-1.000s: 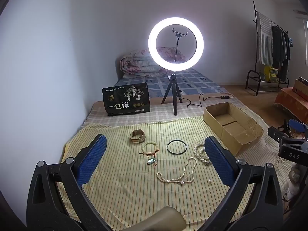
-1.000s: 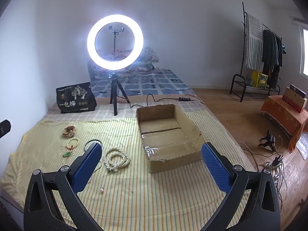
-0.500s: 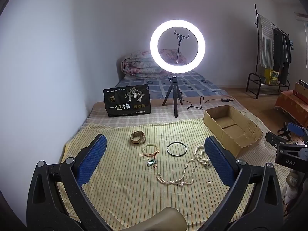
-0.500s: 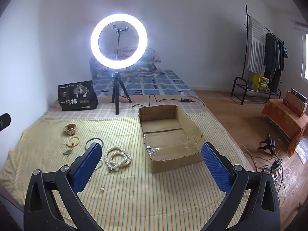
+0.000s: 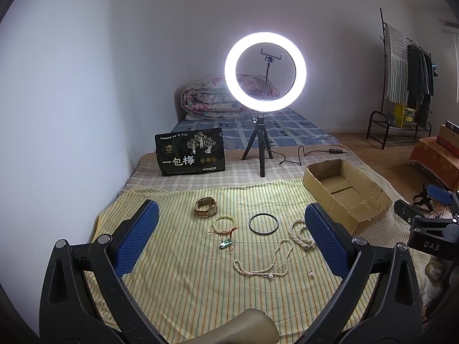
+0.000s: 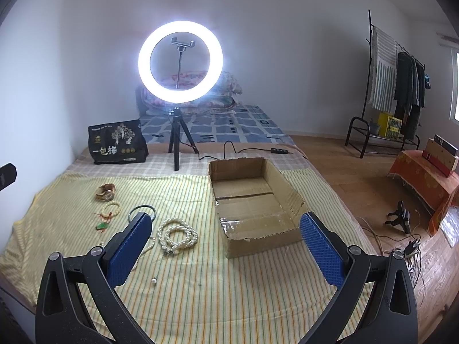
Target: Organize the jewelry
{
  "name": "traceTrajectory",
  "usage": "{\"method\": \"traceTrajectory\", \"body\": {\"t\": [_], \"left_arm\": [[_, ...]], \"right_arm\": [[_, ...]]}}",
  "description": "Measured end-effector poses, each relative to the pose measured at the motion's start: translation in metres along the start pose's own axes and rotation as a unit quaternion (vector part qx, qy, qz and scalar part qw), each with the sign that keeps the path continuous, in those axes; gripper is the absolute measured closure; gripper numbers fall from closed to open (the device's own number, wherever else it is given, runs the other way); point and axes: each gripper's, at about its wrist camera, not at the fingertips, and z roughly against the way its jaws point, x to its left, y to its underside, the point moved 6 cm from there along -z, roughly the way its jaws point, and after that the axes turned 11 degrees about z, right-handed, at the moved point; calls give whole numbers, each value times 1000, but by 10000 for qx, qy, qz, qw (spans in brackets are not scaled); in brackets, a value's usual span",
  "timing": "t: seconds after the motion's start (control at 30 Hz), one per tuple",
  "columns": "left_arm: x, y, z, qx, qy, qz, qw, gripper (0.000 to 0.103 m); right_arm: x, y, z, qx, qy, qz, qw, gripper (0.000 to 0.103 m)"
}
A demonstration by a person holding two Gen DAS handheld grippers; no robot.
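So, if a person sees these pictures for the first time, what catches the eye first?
First the glowing ring light on its tripod, at the far side of the bed. Next the open cardboard box, empty, on the right of the striped cloth, and the jewelry spread left of it, such as the coiled pearl necklace.

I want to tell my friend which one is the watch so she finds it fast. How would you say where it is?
Find the glowing ring light and the black bag beside it. On the yellow striped cloth in front of the bag lies the watch, the piece of jewelry farthest back. It is a gold band curled up with a round face, not a string of beads like its neighbours.
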Motion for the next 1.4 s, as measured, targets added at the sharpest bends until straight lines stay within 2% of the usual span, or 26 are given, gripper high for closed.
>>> {"method": "traceTrajectory", "body": {"t": [1.4], "left_arm": [[1,-4,7,-90,-5,58,9999,0]], "right_arm": [[3,-1,4,-31,-27,29,10000,1]]}}
